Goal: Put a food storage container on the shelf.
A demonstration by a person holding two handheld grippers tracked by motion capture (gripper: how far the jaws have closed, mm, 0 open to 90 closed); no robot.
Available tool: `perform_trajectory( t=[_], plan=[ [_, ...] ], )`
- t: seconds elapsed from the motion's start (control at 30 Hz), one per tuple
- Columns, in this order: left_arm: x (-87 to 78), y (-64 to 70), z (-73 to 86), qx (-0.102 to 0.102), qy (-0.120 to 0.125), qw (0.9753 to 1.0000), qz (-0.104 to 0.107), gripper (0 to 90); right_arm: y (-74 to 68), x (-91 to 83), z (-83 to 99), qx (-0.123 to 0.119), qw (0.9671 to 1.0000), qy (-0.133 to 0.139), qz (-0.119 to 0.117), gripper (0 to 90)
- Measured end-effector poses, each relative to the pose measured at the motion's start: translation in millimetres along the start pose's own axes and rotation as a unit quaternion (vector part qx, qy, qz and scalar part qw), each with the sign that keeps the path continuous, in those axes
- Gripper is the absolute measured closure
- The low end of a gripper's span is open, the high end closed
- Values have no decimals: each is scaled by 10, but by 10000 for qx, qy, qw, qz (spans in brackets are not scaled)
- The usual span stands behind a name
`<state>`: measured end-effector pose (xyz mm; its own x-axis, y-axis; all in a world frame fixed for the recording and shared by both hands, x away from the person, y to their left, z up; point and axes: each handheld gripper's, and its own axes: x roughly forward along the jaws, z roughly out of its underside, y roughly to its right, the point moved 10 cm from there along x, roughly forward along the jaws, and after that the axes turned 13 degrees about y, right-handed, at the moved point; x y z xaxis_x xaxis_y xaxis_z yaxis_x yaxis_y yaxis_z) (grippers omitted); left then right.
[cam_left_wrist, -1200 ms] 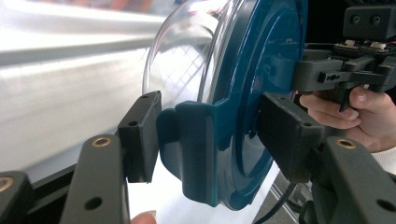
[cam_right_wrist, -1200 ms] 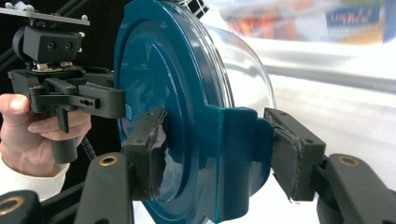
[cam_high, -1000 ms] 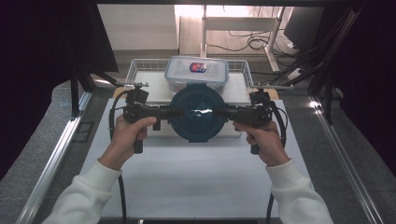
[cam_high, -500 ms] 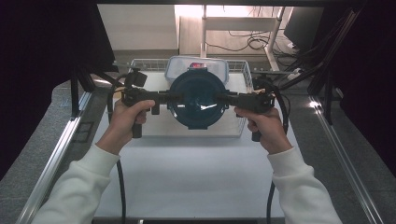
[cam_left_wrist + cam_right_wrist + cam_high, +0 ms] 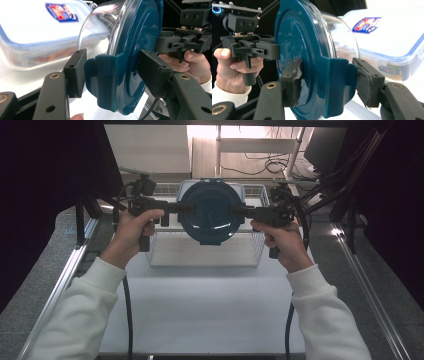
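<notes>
A round glass container with a dark teal lid hangs in the air over a wire basket. My left gripper is shut on the lid's left clip, which shows between its pads in the left gripper view. Opposite it, my right gripper is shut on the right clip, seen close up in the right gripper view. The lid faces the person and the glass bowl faces away.
Inside the basket lies a rectangular clear box with a blue-rimmed lid and a red and blue label, mostly hidden behind the round container in the high view. White table surface spreads in front of the basket. Metal rails flank the table.
Both grippers have carried the round container away from the person and upward, from the basket's near edge to over its middle, covering the rectangular box.
</notes>
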<state>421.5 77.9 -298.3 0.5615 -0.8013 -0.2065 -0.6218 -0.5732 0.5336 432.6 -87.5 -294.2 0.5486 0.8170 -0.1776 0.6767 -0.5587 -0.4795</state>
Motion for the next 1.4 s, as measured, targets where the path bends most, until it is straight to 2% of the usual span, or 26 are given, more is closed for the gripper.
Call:
perform_trajectory(
  t=[0.2,0.4,0.7,0.87,1.0,1.3,1.4],
  plan=[
    [48,-22,-167,-21,-10,10000,41,412,18,36,-159,-11,10000,8,22,427],
    [123,-101,-346,-45,-20,10000,49,411,80,122,-329,64,9999,-59,86,428],
    [219,-199,-576,-79,27,9999,86,411,159,242,-570,46,9999,8,113,428],
    [290,-302,-639,-166,-2,9998,79,411,238,322,-617,115,9998,15,168,428],
    [341,-367,-673,-246,-63,9997,13,410,324,388,-633,264,9995,23,164,427],
    [444,-532,-697,-394,-148,9991,11,406,458,504,-633,362,9991,-22,240,427],
    [490,-576,-733,-468,-101,9988,-100,403,522,548,-641,518,9984,27,238,428]
  ],
)
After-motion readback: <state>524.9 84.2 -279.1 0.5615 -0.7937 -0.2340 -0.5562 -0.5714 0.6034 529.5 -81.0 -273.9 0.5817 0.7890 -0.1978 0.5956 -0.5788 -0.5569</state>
